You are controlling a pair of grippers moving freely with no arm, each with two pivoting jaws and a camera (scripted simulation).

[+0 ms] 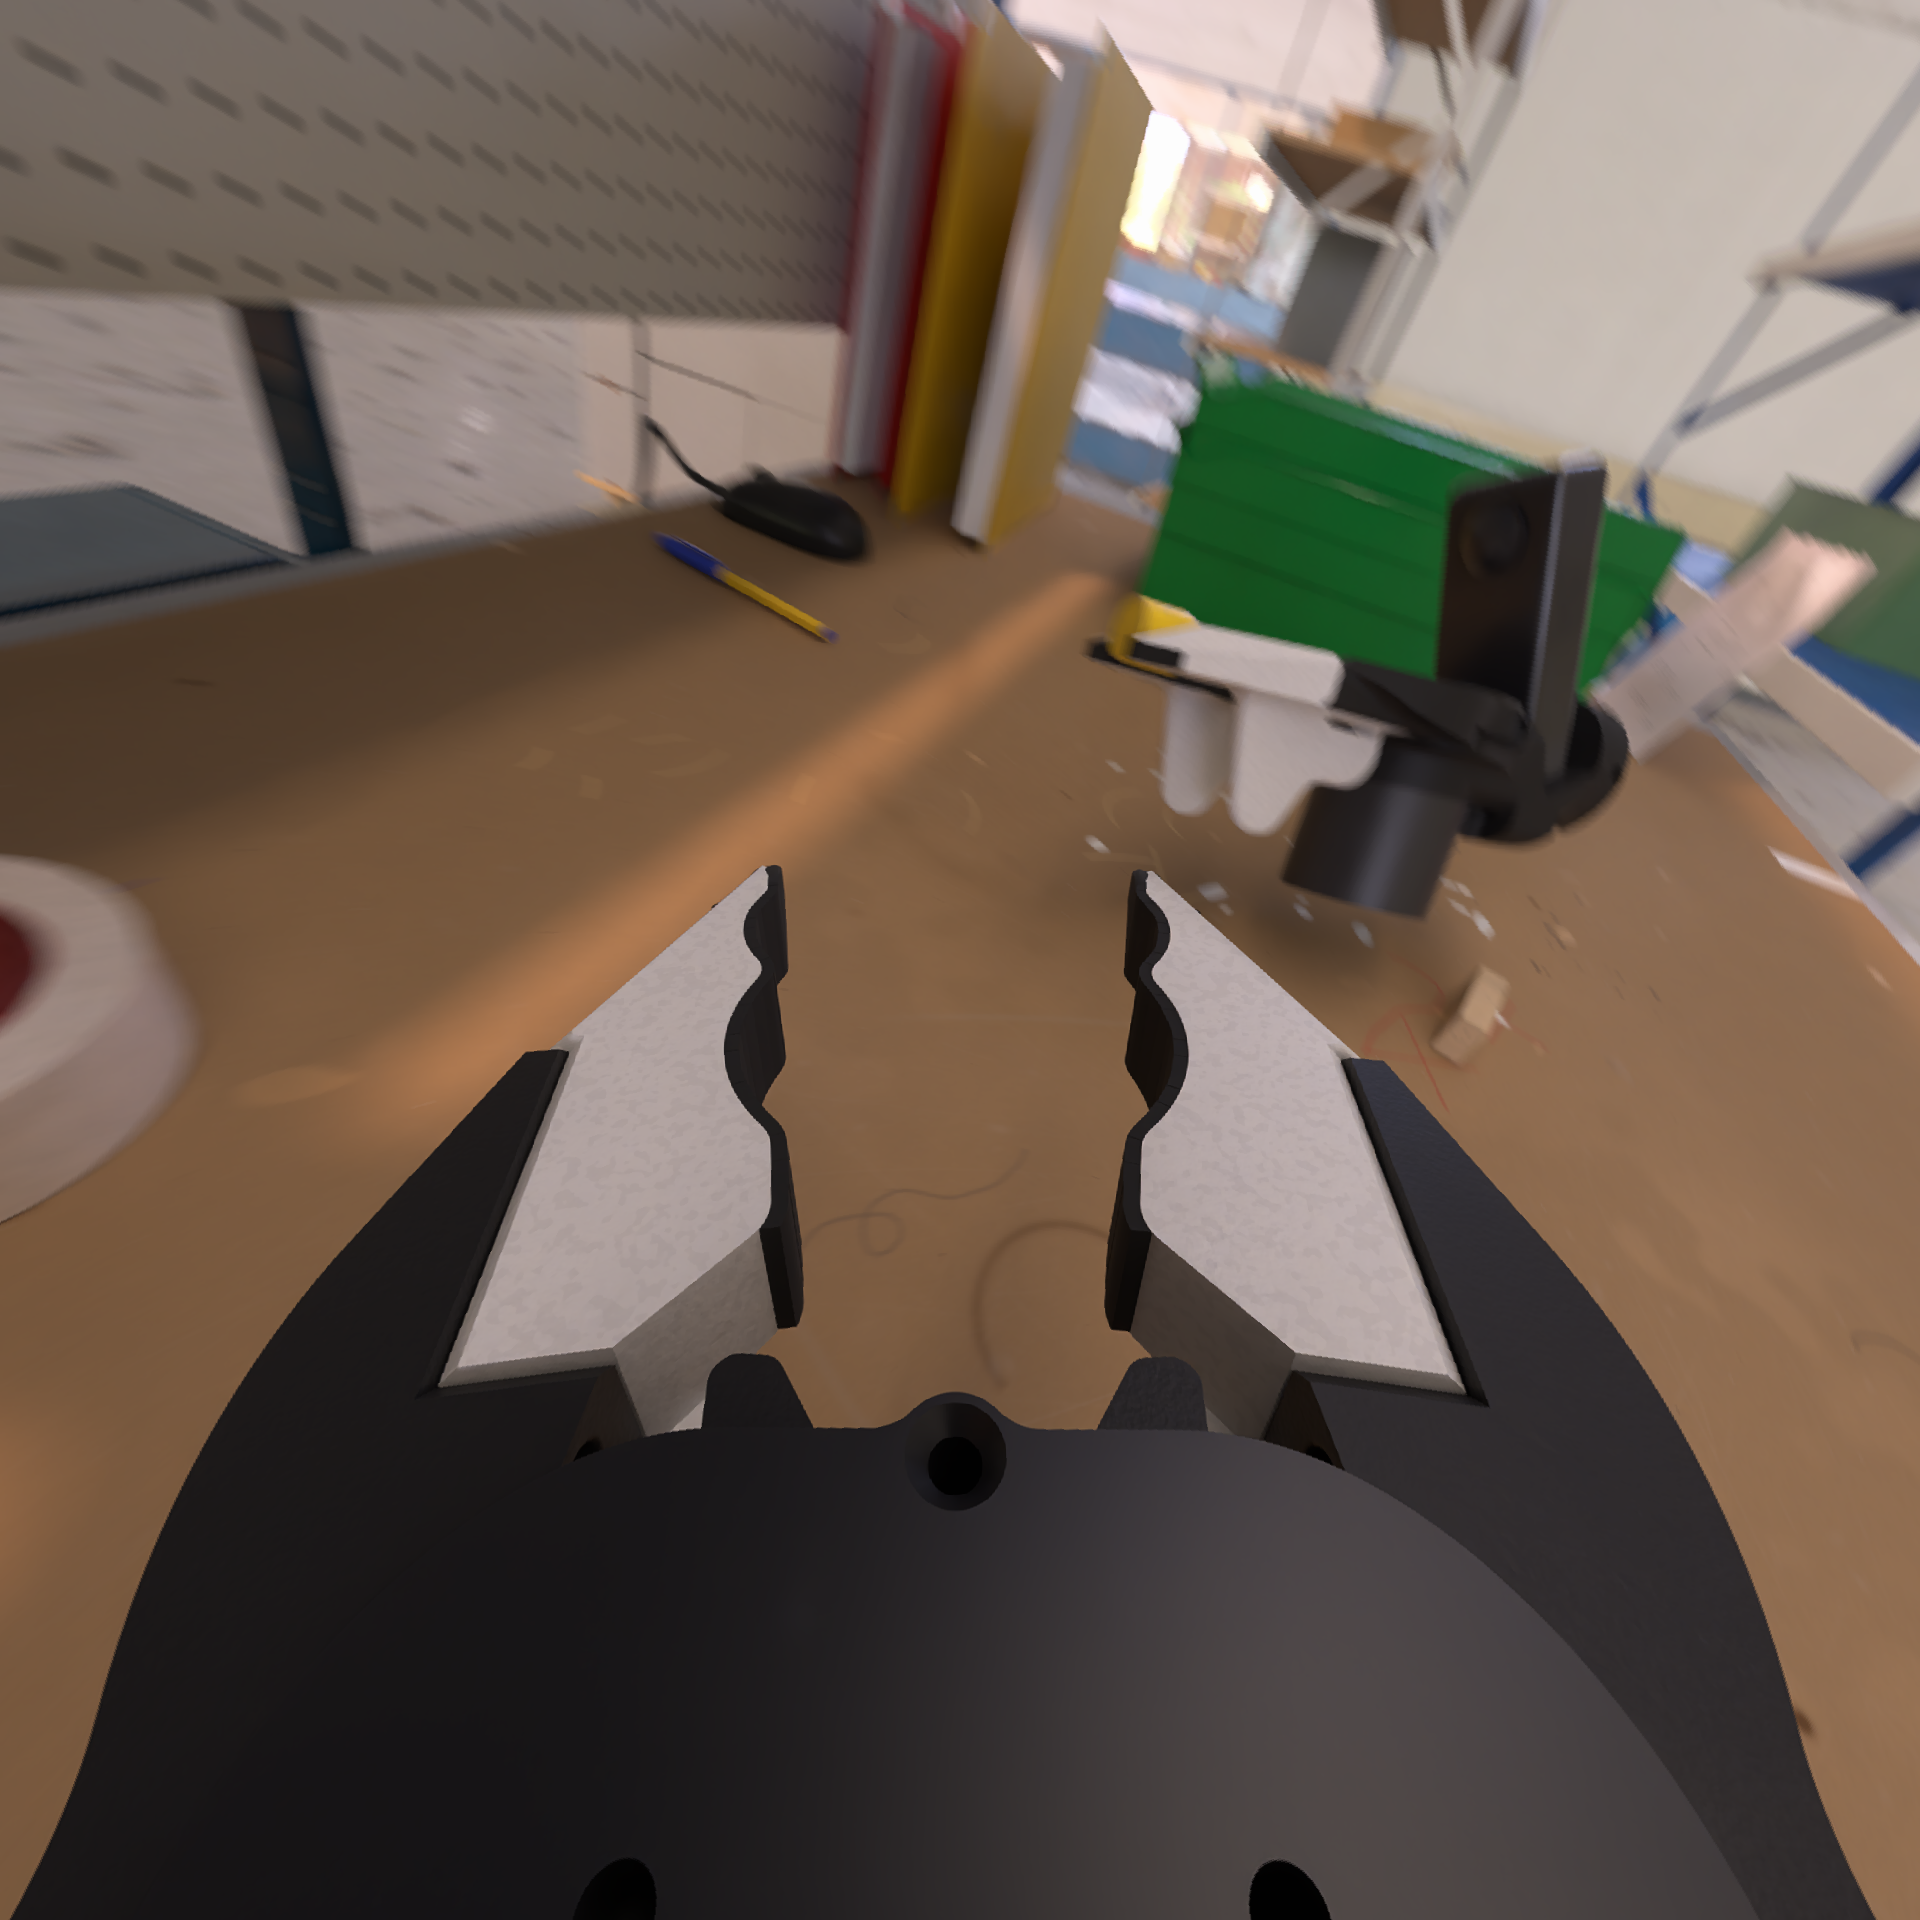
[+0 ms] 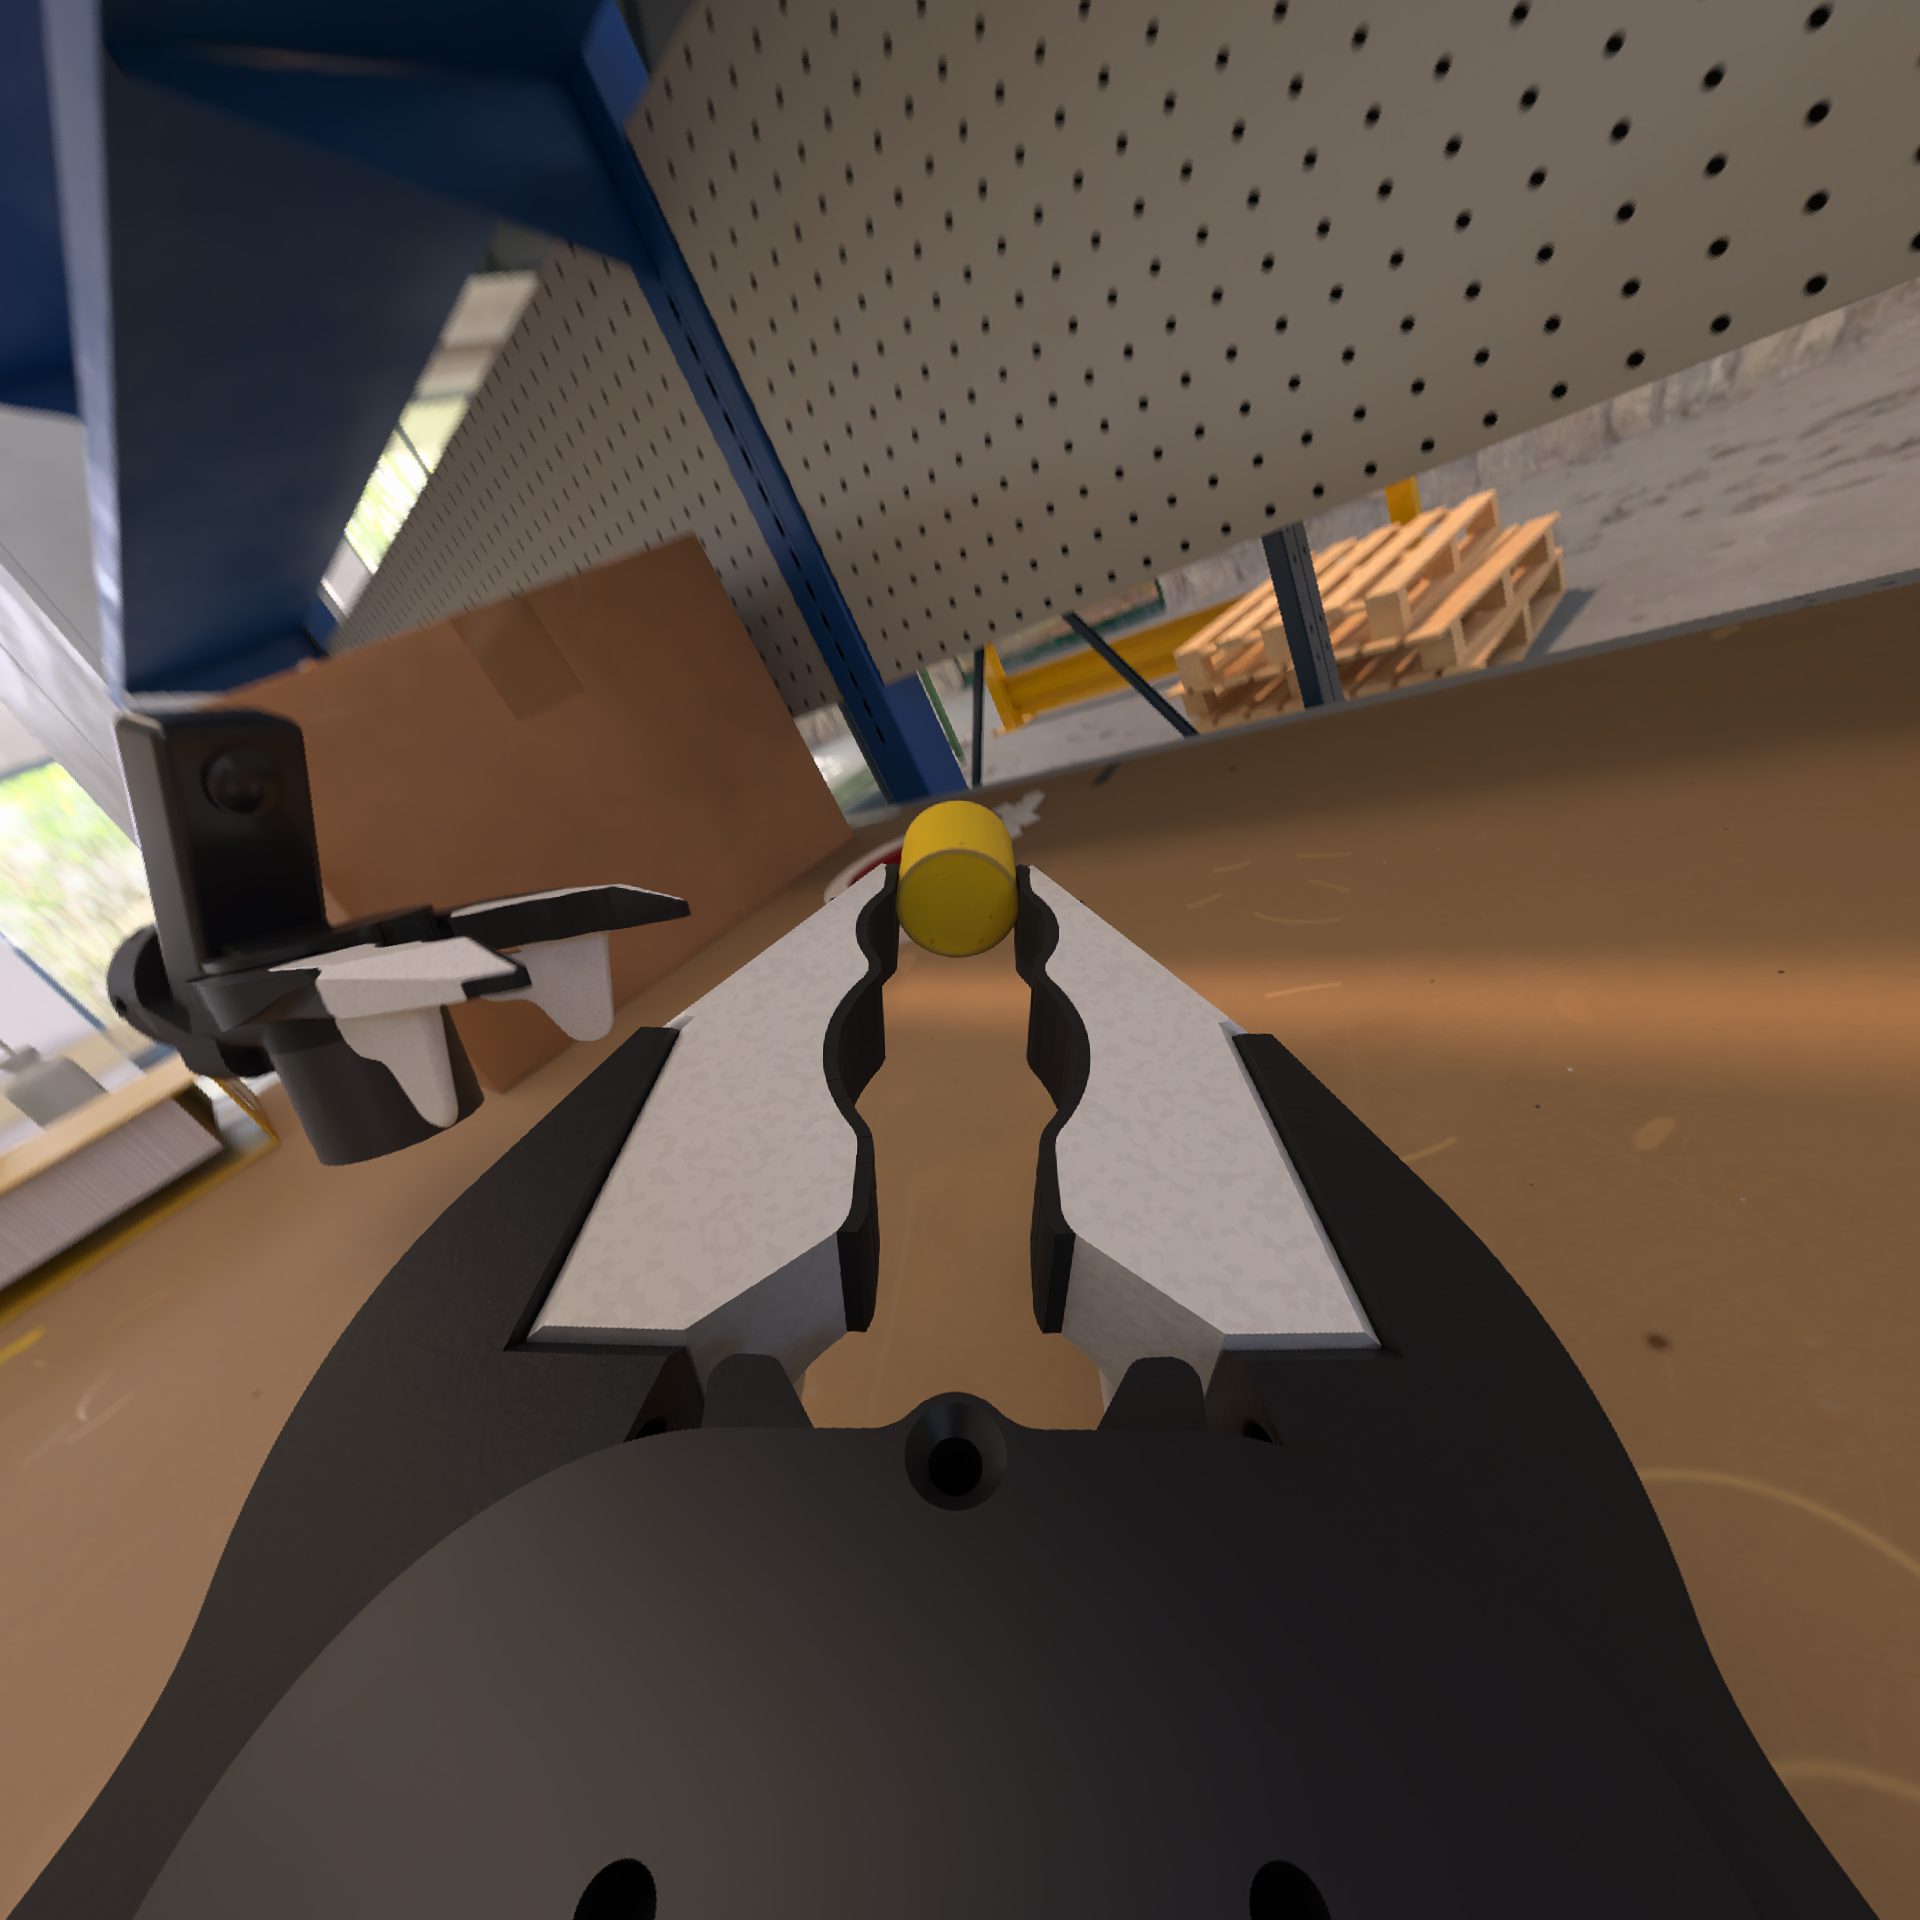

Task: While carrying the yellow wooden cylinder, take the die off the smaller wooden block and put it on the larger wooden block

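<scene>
My right gripper (image 2: 956,883) is shut on the yellow wooden cylinder (image 2: 954,891), which is pinched at the fingertips with its round end facing the camera, above the brown tabletop. In the left wrist view the right gripper (image 1: 1153,652) hovers at the right, with the yellow cylinder (image 1: 1148,616) showing at its tips. My left gripper (image 1: 956,883) is open and empty, above the table. It also shows in the right wrist view (image 2: 603,940), at the left. A small pale wooden block (image 1: 1470,1013) lies on the table at the right. No die is in view.
A green bin (image 1: 1351,520) stands behind the right gripper. A pen (image 1: 743,587), a black mouse (image 1: 800,514) and upright binders (image 1: 987,312) sit at the back. A white tape roll (image 1: 62,1018) lies at the left. A cardboard box (image 2: 582,748) leans by the pegboard (image 2: 1247,312).
</scene>
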